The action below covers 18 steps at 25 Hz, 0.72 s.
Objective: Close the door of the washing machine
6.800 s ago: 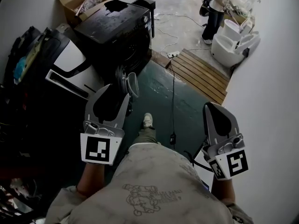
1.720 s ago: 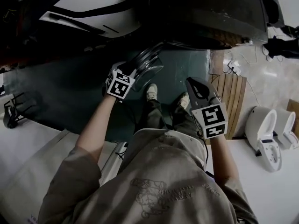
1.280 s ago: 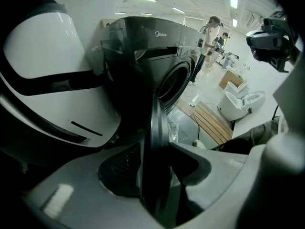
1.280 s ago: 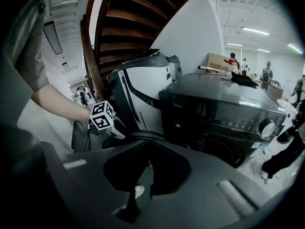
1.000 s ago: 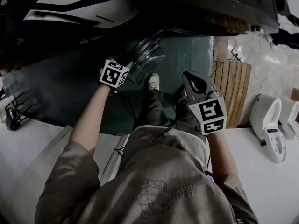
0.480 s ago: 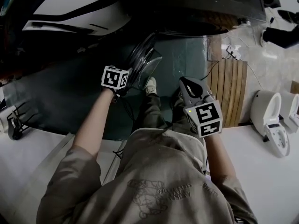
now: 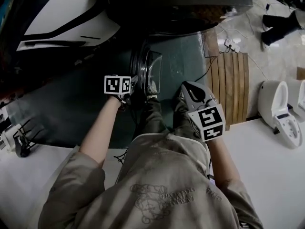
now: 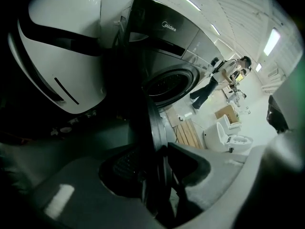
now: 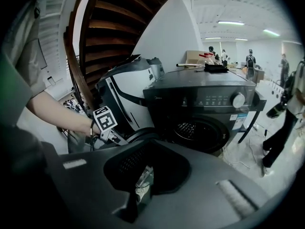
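Our left gripper (image 7: 135,86) has closed its jaws on the rim of the door (image 7: 151,73). The left gripper view shows the dark rim running edge-on between the two jaws and up toward the drum opening (image 8: 167,85). Half a second ago the door slanted across the head view with its glass bowl showing. Now it stands nearly edge-on to us, and the gripper sits a little lower and closer to our legs. We judge that the swing has begun, though some of that change may come from our own head moving. The door is still wide open and stands well out from the front of the washing machine (image 7: 181,4). Most of the closing arc is therefore still ahead. Our right gripper (image 7: 187,87) hangs beside our right knee with its jaws together and nothing between them, taking no part.
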{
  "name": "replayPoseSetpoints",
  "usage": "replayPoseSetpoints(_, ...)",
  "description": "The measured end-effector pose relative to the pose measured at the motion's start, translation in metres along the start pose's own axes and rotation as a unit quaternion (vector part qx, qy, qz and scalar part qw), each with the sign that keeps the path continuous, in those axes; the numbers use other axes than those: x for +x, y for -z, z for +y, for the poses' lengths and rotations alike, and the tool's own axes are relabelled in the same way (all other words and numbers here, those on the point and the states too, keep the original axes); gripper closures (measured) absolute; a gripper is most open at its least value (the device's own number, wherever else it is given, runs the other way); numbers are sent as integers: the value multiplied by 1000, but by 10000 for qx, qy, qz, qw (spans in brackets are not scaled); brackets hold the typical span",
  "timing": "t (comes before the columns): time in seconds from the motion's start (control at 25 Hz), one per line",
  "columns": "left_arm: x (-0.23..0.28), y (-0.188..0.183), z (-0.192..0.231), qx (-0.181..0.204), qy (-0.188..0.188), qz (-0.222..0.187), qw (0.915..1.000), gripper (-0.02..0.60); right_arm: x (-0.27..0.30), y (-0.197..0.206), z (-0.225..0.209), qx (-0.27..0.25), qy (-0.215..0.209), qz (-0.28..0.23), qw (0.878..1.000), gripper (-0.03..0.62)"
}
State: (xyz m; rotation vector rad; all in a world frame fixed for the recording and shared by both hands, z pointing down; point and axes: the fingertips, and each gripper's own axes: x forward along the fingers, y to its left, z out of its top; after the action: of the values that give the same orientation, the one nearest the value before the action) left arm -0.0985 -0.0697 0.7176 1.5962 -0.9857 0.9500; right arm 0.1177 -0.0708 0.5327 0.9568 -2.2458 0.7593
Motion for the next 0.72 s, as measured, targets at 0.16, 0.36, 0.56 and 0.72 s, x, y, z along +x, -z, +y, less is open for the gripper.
replayPoseSetpoints(0.16, 11, -5, -23, -362, 249, -56, 9990, 405, -11, 4, -15, 165, 154, -60, 9997, 566)
replayPoseSetpoints(0.36, 25, -13, -50, -693, 470, -96, 9964, 398, -25, 8, -32, 259, 312, -114, 9991, 566)
replayPoseSetpoints(0.56, 41, -30, -75, -1067, 746, -200, 9913, 379, -43, 6, -44, 177, 465, -145, 9987, 565)
replayPoseSetpoints(0.72, 53, -43, -95, -1414, 908, -287, 9854, 364, -51, 9, -57, 255, 522, -140, 9982, 565)
